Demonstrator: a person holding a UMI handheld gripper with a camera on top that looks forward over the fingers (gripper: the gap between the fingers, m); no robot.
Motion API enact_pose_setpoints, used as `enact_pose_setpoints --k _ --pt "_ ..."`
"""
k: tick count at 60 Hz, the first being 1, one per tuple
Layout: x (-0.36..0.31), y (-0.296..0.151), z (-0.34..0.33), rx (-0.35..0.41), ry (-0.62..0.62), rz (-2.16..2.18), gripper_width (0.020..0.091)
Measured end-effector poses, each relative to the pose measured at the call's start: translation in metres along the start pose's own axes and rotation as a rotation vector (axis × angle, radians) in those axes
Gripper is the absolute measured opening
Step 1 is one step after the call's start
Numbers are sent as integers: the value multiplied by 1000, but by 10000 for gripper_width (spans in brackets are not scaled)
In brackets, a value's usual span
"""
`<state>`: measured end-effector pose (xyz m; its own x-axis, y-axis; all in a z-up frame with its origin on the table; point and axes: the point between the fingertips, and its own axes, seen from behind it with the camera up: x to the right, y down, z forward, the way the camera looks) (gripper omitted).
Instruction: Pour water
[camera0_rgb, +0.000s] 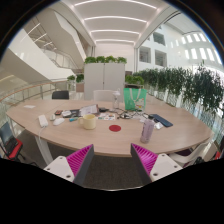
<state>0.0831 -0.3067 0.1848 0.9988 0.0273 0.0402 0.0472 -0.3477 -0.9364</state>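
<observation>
Claw open, short of table

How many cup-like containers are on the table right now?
3: a green pitcher far across the table, a cream cup near the middle, and a pinkish cup just beyond the open gripper. Clutter may hide others.

Beyond the gripper's two magenta-padded fingers on the one long oval wooden table stand one green translucent plastic pitcher, one pale lilac cup, one cream round container and one flat red disc, with two white planter cabinets farther off.
</observation>
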Motion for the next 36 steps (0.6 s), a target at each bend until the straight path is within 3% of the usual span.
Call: enact_pose_setpoints --k 5,10,23,36 --pt "6 3 7 -2 2 -3 816" --pt "1 1 34 46 -8 25 819" --pt "94 16 134 128 30 73 817" --pt "178 30 250 114 61 152 822"
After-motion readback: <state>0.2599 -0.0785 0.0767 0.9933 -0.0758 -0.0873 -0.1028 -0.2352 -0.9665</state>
